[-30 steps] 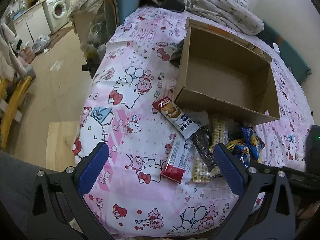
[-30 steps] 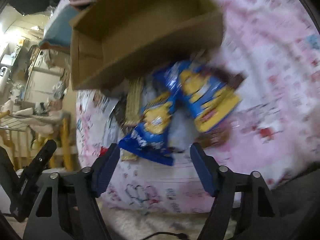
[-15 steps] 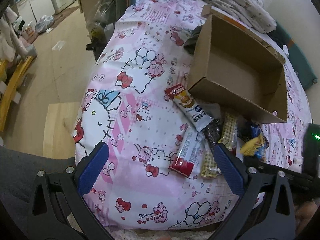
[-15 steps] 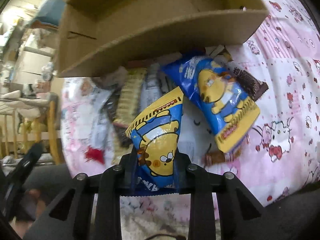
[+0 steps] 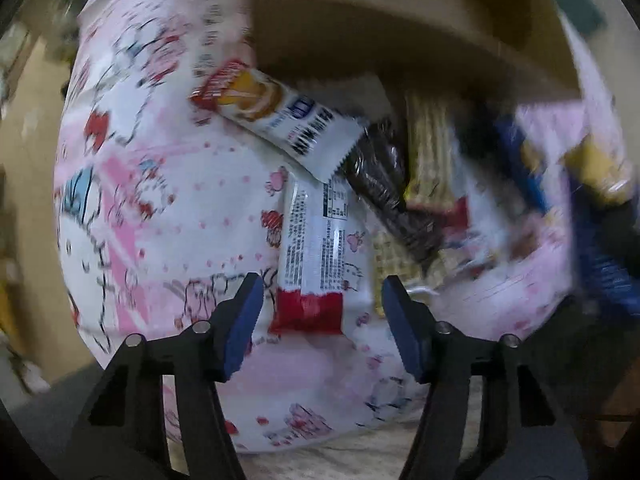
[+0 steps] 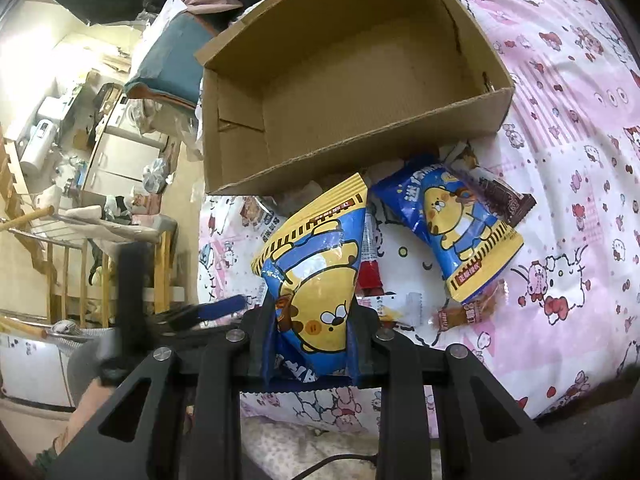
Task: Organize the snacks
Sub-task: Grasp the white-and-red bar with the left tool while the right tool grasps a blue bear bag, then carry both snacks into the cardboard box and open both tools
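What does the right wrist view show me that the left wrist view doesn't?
Only the right wrist view: the right gripper shut on a blue and yellow snack bag, a second matching bag on the sheet, and the bare floor of the cardboard box.

Only the left wrist view: the left gripper, jaws closing around but not yet touching the red-ended white bar, plus a white pastry bar.

Both: the box and the pink cartoon bedsheet.

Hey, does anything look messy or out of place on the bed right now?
Yes. The cardboard box is empty, while the snacks lie in a jumbled, overlapping heap on the bedsheet beside it. One blue and yellow chip bag lies askew over a brown wrapper.
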{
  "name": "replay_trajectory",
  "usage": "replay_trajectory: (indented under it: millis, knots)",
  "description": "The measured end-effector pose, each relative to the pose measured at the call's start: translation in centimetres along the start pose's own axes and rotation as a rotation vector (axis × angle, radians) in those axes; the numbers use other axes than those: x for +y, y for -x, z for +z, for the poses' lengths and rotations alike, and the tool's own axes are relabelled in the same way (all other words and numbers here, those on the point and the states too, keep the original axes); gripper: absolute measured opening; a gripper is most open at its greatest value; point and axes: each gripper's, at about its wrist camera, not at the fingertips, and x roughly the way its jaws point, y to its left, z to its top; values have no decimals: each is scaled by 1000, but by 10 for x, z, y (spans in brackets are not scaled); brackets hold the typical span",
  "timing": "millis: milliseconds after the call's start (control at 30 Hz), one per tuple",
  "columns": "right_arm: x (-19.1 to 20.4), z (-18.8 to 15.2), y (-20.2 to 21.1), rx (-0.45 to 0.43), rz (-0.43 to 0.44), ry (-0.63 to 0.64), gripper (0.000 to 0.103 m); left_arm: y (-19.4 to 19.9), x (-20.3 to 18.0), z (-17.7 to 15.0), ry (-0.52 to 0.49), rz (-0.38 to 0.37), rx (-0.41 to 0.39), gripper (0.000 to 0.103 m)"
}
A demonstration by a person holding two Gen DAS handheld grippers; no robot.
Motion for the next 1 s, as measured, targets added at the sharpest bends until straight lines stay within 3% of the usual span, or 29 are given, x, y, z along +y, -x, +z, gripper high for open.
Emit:
replay_trajectory:
  millis: [100, 200, 333, 500, 767, 867, 1000]
  knots:
    - [9, -5, -3, -1, -17, 16, 29, -10, -8, 2, -60, 36, 1, 57]
    - [12, -7, -6, 6, -20, 26, 29, -13, -4, 1, -41, 17, 2, 28]
    - [12, -6, -5, 1, -23, 22, 29, -7, 4, -15, -5, -93, 9, 28]
    - [10, -9, 0, -7, -23, 17, 29, 13, 15, -45, 31, -85, -20, 28]
    - [12, -8, 10, -26, -8, 15, 29, 87, 24, -81, 93, -83, -242, 28]
    - [18, 2, 21, -52, 9, 23, 29, 111, 21, -70, 98, -70, -324, 28]
    - [24, 21, 33, -102, 7, 36, 29, 139, 17, -31, 90, -60, -418, 28]
